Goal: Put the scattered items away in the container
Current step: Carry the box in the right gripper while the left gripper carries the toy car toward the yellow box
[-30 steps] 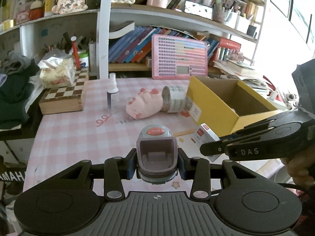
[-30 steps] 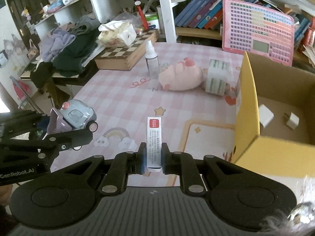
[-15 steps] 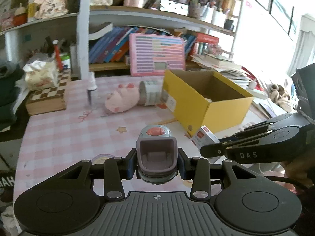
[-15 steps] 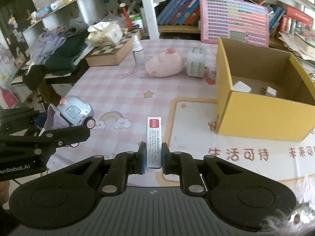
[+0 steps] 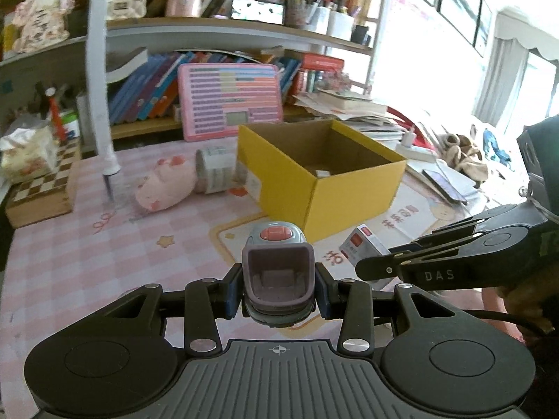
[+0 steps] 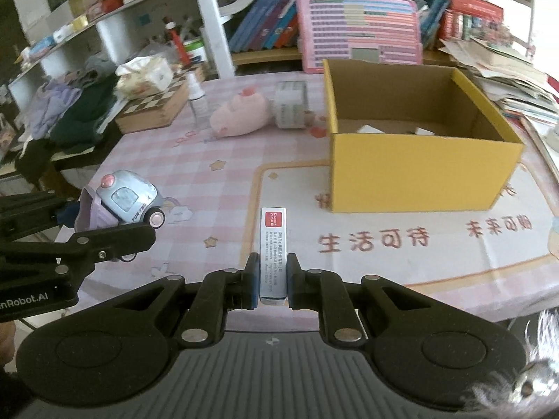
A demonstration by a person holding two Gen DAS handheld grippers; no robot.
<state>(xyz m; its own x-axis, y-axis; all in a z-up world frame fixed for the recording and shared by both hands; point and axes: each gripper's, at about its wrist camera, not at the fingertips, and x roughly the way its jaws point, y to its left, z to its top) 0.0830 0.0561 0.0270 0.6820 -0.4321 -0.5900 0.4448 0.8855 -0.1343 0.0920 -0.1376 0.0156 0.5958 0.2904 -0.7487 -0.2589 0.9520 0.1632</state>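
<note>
At the far left edge of the table (image 6: 216,188) lies a wooden chessboard (image 6: 157,108) with a tissue pack (image 6: 145,76) on it. Beside it stands a small spray bottle (image 6: 197,99). Next comes a pink pig (image 6: 241,117) lying on its side, and a roll (image 6: 290,104) with green print touches it.

The left gripper (image 5: 277,288) is closed on a toy car (image 5: 277,272), grey-blue with a pink dome on top. In the right wrist view the words "FUN TRUCK" can be read on the side of the car, and "nRobot.AI" is written on the gripper arm. The car is held in the air near the front left part of the table.

The right gripper (image 6: 273,281) is clamped on a slim white box (image 6: 273,244) with a red label at its far end; the small text on it is too fine to read. In the left wrist view "DAS" is printed on this gripper. The box is held above the front of the table, in front of the container.

The yellow carton (image 6: 415,171) stands open at the right side of the table, with two small white things inside. On the tablecloth before it are red Chinese characters, "生活可待". Behind the carton a pink board (image 6: 360,35) leans on the bookshelf (image 6: 265,28).
</note>
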